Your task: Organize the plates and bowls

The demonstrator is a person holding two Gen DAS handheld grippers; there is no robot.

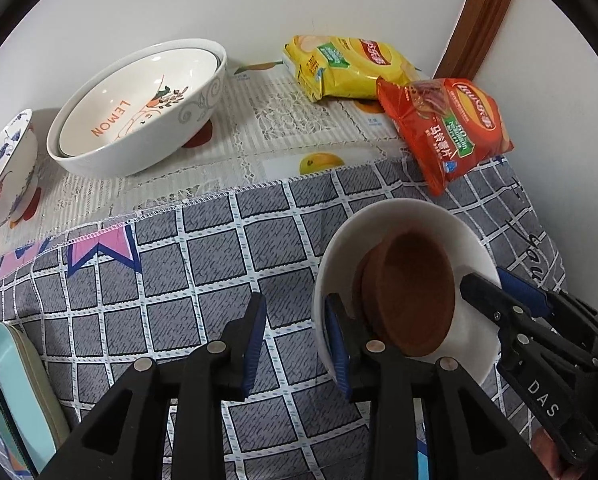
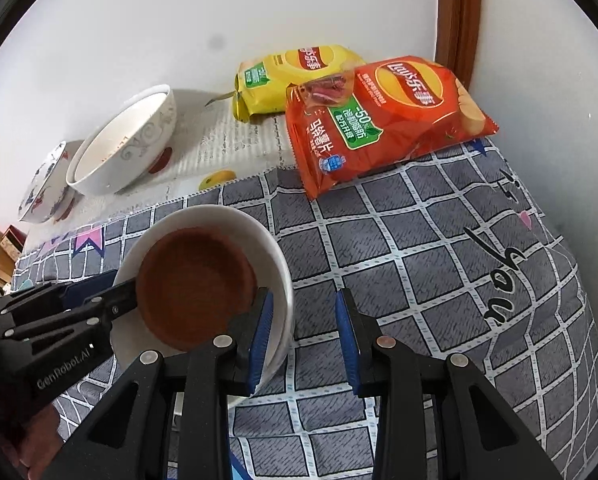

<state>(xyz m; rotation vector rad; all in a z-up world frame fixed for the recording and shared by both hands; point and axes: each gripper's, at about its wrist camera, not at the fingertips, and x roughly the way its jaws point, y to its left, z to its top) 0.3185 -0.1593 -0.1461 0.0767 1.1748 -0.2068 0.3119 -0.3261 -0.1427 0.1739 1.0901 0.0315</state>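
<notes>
**Both grippers straddling white bowl rim, brown dish inside**

Gray checked tablecloth [image 1: 203, 264] filled the lower frame, with a lace fruit-print cloth [image 1: 283, 120] behind it toward the wall. Upper left: a large "LEMON" bowl [image 1: 139, 108] nested in another white bowl, and a blue-floral bowl [image 1: 7, 168] at the left edge. Upper right: a red chip bag [image 2: 383, 120] overlapping a yellow chip bag [image 2: 291, 76]. A teal tray [image 1: 19, 392] sat lower left in the left wrist view.

White bowl [image 2: 275, 256] sat at center on the checked cloth, with a brown dish [image 2: 195, 280] lying tilted inside it. Left gripper [image 1: 295, 340] was spread wide, one finger inside the bowl, the other outside; nothing pinched. Right gripper [image 2: 305, 336] was likewise parted, straddling the opposite rim.

Risks, as a judgement: closing on the smooth, curved ceramic rim could slip; uneven lifting could tip the bowl and send the loose brown dish sliding out; the cloth could bunch up.
</notes>
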